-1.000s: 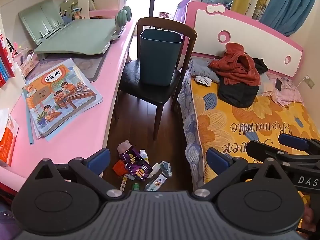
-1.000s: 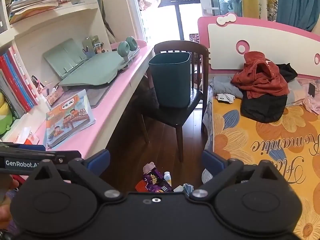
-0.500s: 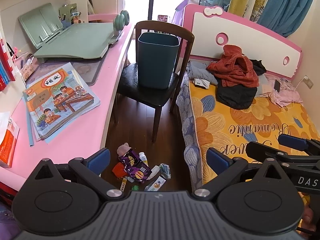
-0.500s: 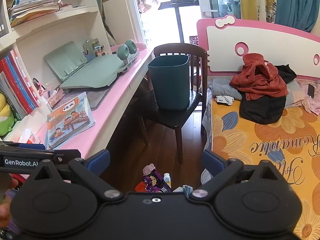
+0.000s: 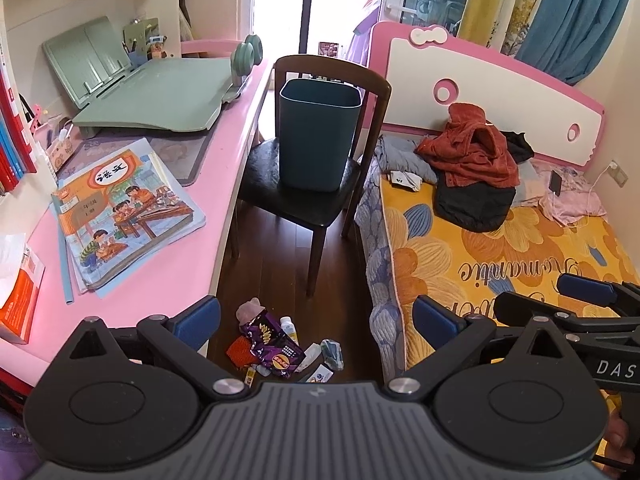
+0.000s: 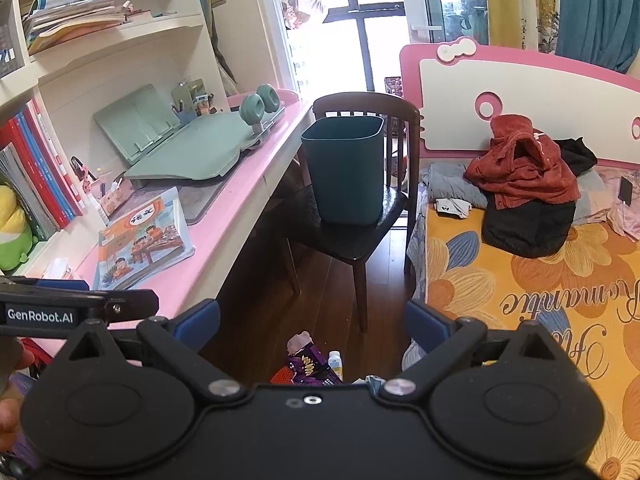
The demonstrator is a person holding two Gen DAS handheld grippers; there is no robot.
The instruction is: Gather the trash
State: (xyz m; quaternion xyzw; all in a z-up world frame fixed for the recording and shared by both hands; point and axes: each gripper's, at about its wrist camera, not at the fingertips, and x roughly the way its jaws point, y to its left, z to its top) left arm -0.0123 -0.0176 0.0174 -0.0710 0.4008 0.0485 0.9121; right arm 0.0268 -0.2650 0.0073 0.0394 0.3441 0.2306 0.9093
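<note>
Both claws spread wide, nothing between the blue pads: left claw (image 5: 316, 322), right claw (image 6: 312, 326). Both held high above the floor.

Trash pile (image 5: 280, 350) sits on the dark wood plank floor (image 5: 272, 248), between the pink desk (image 5: 168, 268) and the bed (image 5: 480, 240), in front of the chair. Contents: crinkly purple foil snack bag (image 5: 270, 346), small white plastic bottle (image 5: 289, 327), flat red-orange wrapper (image 5: 239, 351), crumpled grey-green scraps.

Dark teal plastic bin (image 5: 318, 134), tapered, rounded-square rim, stands upright on the glossy black seat of the wooden chair (image 5: 296, 204).

Glossy illustrated textbook (image 5: 124, 212) lies flat on the desk. Rumpled rust-red garment (image 5: 468, 152) lies on the yellow floral bedspread.
</note>
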